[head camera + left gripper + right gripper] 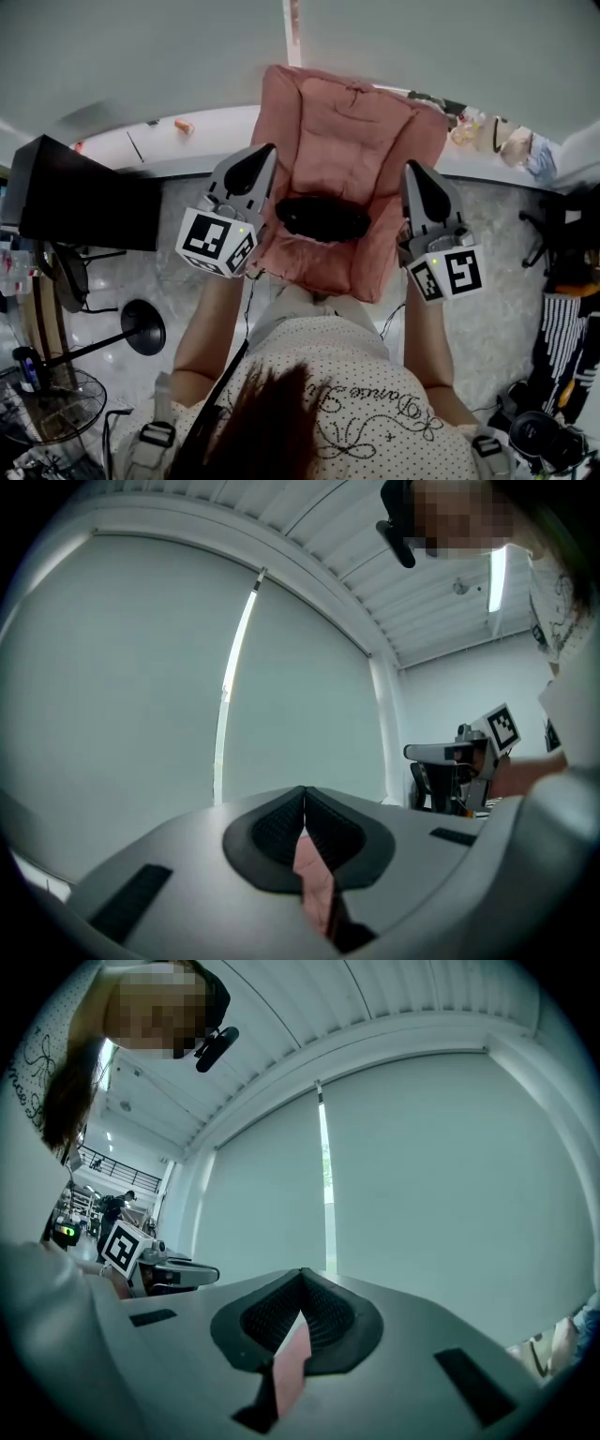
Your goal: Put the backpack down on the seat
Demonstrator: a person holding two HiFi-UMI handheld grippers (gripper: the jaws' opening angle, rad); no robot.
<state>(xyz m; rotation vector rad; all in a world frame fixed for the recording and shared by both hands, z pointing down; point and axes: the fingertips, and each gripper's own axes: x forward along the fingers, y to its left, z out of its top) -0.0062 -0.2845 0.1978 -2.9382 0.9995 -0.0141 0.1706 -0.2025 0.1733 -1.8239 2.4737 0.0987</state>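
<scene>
A small black backpack point(323, 217) lies on the seat of a pink cushioned chair point(347, 122) that stands against the wall straight ahead of me. My left gripper point(263, 152) is raised beside the chair's left edge, apart from the backpack. My right gripper point(413, 170) is raised at the chair's right edge. Both point up and forward, with jaws shut and nothing between them. In the left gripper view the left gripper's pads point(281, 829) meet, and a sliver of pink shows through the slit below them. The right gripper point(302, 1277) looks the same in its own view.
A black cabinet point(84, 192) stands at the left, with a round stand base point(142, 326) and a floor fan point(56, 403) in front of it. A white ledge point(211, 131) runs along the wall. Bags point(506, 141) and dark gear point(562, 309) crowd the right side.
</scene>
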